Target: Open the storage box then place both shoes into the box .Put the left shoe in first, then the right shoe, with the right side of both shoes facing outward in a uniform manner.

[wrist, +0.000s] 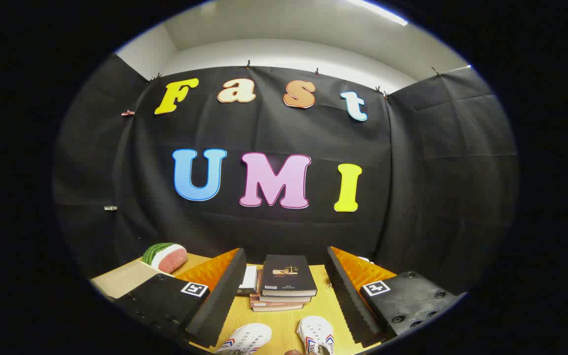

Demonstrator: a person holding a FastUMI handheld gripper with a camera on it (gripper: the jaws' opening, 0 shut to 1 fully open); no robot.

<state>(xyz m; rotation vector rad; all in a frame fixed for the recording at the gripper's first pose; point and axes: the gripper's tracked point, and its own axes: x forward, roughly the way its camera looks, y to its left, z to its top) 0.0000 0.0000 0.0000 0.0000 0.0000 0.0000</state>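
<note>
tongs (pixel 284 296) spread wide apart, holding nothing, both fingers angled out over the table (pixel 284 323). they're pointed fairly level, toward the booth wall, so most of what counts sits low, between and under the fingers.

key relation: both shoes lie below the tongs, closer to the holder than the fingertips. shoe on the left (pixel 244 339) and shoe on the right (pixel 316 335) are white w/ red-blue trim, side by side, a gap of bare table between them, toes pointing roughly away toward the book stack (pixel 284 282). so their long axes run about parallel to the fingers, not across them. which one is the left shoe i can't tell for sure from this angle (only the toe ends show).

book stack stands just ahead, between the fingertips, dark cover on top. a watermelon-slice toy (pixel 165 256) sits beyond the left finger, next to a flat cardboard piece (pixel 121 278) that may be part of the storage box; can't confirm, and no lid or handle is clear.

judgement: task looks barely begun, shoes not in any box. next move likely means tipping the tongs down and pulling back toward the shoes, or swinging left toward the cardboard if that's the box. risk: w/ the shoes lengthwise to the fingers, a grab across the width needs the tongs centred over one shoe only.
</note>
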